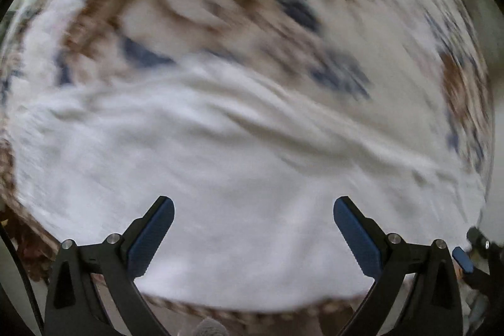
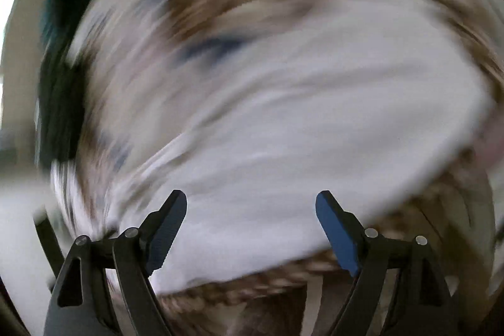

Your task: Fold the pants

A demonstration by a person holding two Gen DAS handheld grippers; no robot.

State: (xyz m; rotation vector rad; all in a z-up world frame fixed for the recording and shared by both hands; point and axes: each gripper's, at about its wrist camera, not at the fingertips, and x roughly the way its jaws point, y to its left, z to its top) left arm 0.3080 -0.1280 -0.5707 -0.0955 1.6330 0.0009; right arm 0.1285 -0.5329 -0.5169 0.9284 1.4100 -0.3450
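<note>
White pants point(image 1: 239, 166) lie spread and wrinkled on a patterned cloth, filling the lower half of the left wrist view. My left gripper point(image 1: 253, 205) hangs just above them, open and empty. The pants point(image 2: 299, 122) also fill the middle of the right wrist view, heavily blurred. My right gripper point(image 2: 251, 200) is open and empty over their near edge. The other gripper's blue pad point(image 1: 462, 259) shows at the right edge of the left wrist view.
A white cloth with brown and blue patterns point(image 1: 220, 8) covers the surface under the pants, with a braided brown border point(image 2: 252, 288) at the near edge. A dark green object point(image 2: 60, 59) stands at the far left.
</note>
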